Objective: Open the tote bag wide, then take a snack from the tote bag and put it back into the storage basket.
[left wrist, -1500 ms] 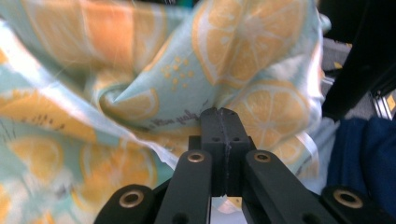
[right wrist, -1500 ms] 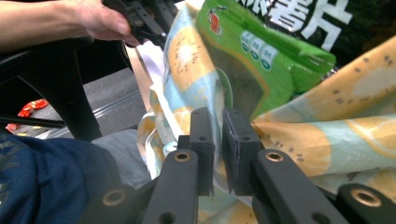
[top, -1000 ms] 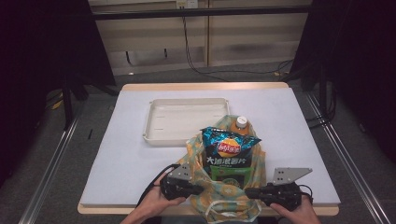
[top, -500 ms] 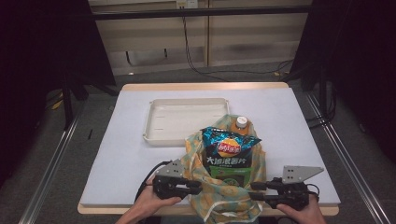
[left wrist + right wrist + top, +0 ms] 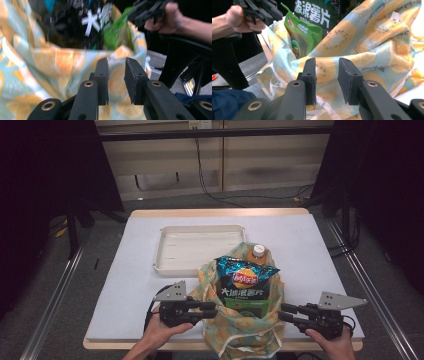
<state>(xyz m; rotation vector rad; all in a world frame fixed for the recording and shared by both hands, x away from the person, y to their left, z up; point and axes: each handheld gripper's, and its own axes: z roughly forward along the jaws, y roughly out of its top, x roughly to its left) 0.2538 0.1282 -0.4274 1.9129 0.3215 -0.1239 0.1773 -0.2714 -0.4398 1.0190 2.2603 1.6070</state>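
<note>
A cloth bag (image 5: 240, 332) printed with orange and kiwi slices stands open at the table's front edge. In it are a dark blue chips bag (image 5: 247, 279), a green snack packet (image 5: 246, 303) and an orange bottle with a white cap (image 5: 258, 251). My left gripper (image 5: 214, 309) is at the bag's left side, jaws pointing at it. In the left gripper view it (image 5: 116, 72) is open with only the cloth (image 5: 50, 65) beyond. My right gripper (image 5: 281, 313) faces the bag's right side. In its own view it (image 5: 327, 72) is open and holds nothing, the cloth (image 5: 372, 42) just ahead.
A cream tray (image 5: 165, 251) lies behind the bag toward the table's middle. The white tabletop (image 5: 320, 250) stretches to both sides, and its front edge runs right under my hands. A dark floor and metal rails surround the table.
Both grippers have drawn a little away from the bag, the left one leftward and the right one rightward. The bag and its contents stay put.
</note>
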